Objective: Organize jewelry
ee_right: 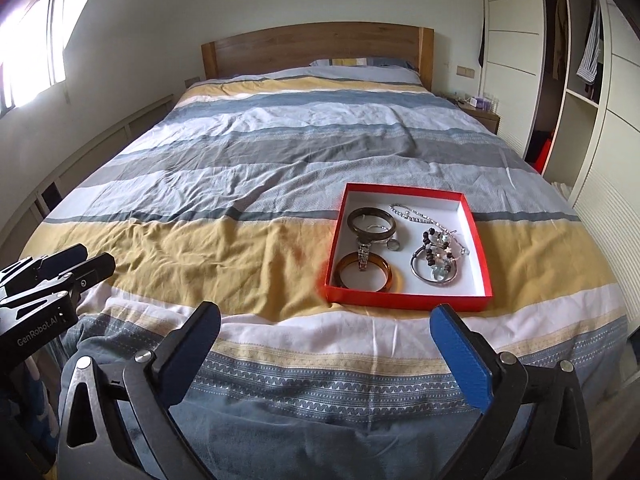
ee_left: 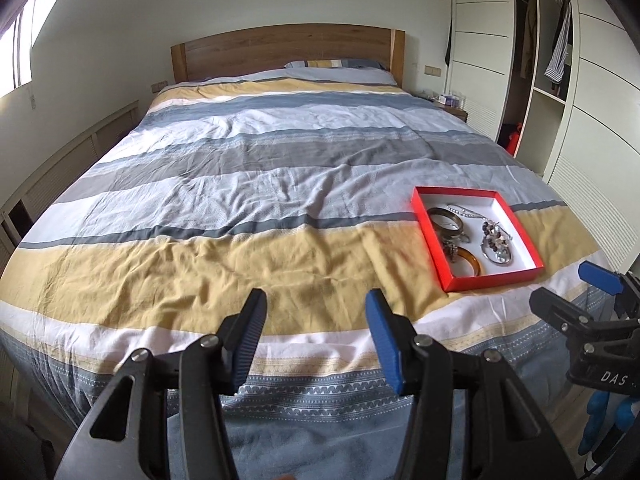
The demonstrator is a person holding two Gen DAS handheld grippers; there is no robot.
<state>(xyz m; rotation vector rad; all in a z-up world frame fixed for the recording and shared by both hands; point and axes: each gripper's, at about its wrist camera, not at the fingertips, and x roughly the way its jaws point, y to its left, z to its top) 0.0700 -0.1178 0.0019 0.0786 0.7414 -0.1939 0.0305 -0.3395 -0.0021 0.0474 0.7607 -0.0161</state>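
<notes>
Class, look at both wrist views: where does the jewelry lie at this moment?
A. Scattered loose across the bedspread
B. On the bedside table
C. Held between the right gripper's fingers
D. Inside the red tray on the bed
D: the bangles and beaded pieces all sit within the red tray on the striped bedspread, while the right gripper and left gripper hold nothing.

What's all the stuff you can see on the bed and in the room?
Bed: one, striped cover in blue, grey, white and yellow, fills the middle.
Headboard: one, brown wood, far end.
Red box: one, white inside, on the yellow stripe.
Bangles: two, amber and dark brown, box's left side.
Beaded and silver jewelry: a tangle, box's right side.
Wardrobe: one, white, right wall.
Left gripper: one, open, empty.
Right gripper: one, open, empty.
</notes>
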